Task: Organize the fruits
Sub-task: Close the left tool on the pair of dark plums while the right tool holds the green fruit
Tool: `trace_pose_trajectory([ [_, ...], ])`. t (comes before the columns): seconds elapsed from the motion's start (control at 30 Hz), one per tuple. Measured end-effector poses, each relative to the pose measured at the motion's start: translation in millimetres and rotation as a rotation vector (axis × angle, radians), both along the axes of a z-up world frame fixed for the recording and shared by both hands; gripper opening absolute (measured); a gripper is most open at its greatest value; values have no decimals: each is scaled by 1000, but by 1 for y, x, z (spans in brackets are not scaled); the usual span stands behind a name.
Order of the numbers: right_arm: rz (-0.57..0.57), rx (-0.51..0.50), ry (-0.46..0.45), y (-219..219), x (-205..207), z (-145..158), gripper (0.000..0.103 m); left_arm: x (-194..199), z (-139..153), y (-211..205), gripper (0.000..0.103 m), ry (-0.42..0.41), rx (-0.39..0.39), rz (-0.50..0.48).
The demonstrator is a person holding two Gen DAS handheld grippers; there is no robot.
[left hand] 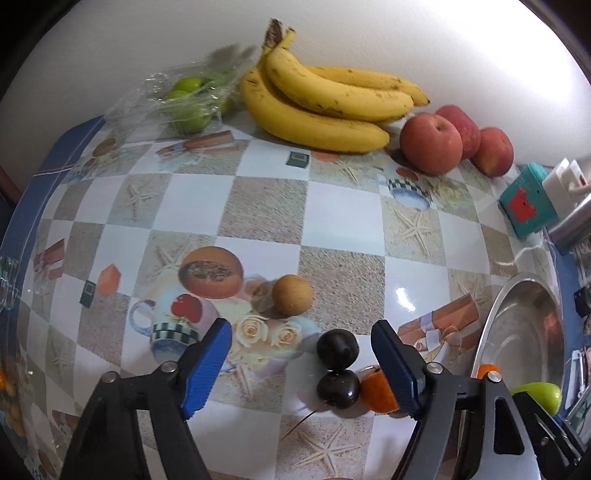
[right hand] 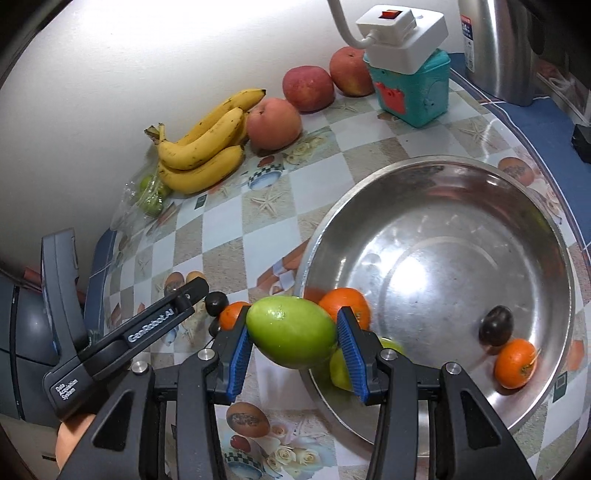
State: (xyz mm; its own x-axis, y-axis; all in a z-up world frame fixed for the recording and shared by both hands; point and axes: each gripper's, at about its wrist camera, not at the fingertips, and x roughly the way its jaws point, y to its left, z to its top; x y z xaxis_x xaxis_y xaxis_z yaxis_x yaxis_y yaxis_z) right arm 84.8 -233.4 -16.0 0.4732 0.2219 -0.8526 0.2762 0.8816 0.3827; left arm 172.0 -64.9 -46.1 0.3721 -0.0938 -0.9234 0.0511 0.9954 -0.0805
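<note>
My right gripper (right hand: 292, 336) is shut on a green mango-like fruit (right hand: 291, 332), held just above the left rim of a steel bowl (right hand: 461, 177). The bowl holds two oranges (right hand: 347, 302) (right hand: 514, 363), a dark plum (right hand: 496, 325) and a green fruit (right hand: 341, 369). My left gripper (left hand: 301, 354) is open above the table; two dark plums (left hand: 338, 349) (left hand: 338, 387) and an orange (left hand: 378, 393) lie between its fingers. A tan round fruit (left hand: 292, 294) lies just beyond. The left gripper also shows in the right wrist view (right hand: 192, 295).
Bananas (left hand: 317, 103), three red apples (left hand: 430, 142) and a clear bag of limes (left hand: 188, 103) lie along the back wall. A teal box (right hand: 417, 88) with a white power plug (right hand: 402, 33) and a steel kettle (right hand: 495, 44) stand at the back right.
</note>
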Motion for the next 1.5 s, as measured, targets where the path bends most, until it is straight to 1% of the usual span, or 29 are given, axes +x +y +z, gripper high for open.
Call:
trace_pose_trajectory([
  [0.03, 0, -2, 0, 0, -1, 0, 47, 0, -1, -2, 78, 2, -1, -3],
  [0.07, -1, -3, -1, 0, -1, 1, 47, 1, -3, -4, 72, 5, -2, -7],
  [0.1, -2, -2, -2, -1, -1, 2, 47, 2, -3, -6, 68, 7, -1, -7],
  [0.17, -3, -5, -4, -2, -2, 3, 47, 3, -6, -9, 68, 14, 2, -8],
  [0.23, -2, -11, -6, -2, -2, 4, 47, 4, -8, -10, 62, 21, -5, -5],
  [0.27, -1, -13, -6, -2, -2, 5, 47, 4, -8, -10, 55, 22, -7, -6],
  [0.33, 0, -14, -4, -2, -2, 4, 47, 4, -8, -11, 53, 24, -5, -9],
  [0.4, 1, -14, -1, -1, -2, 4, 47, 3, -9, -12, 46, 28, -6, -14],
  [0.67, 4, -22, 1, -1, -2, 4, 47, 5, -15, -17, 41, 44, -16, -22],
  [0.73, 5, -22, 3, -1, -2, 3, 47, 5, -15, -17, 38, 45, -19, -25],
  [0.9, 6, -23, 4, -1, -2, 3, 47, 5, -14, -21, 28, 43, -24, -39],
  [1.23, 5, -24, 4, -1, -2, 3, 47, 5, -10, -20, 26, 41, -28, -42],
  [1.5, 2, -18, -1, -1, -2, 5, 47, 3, 10, -13, 26, 2, -38, -31],
])
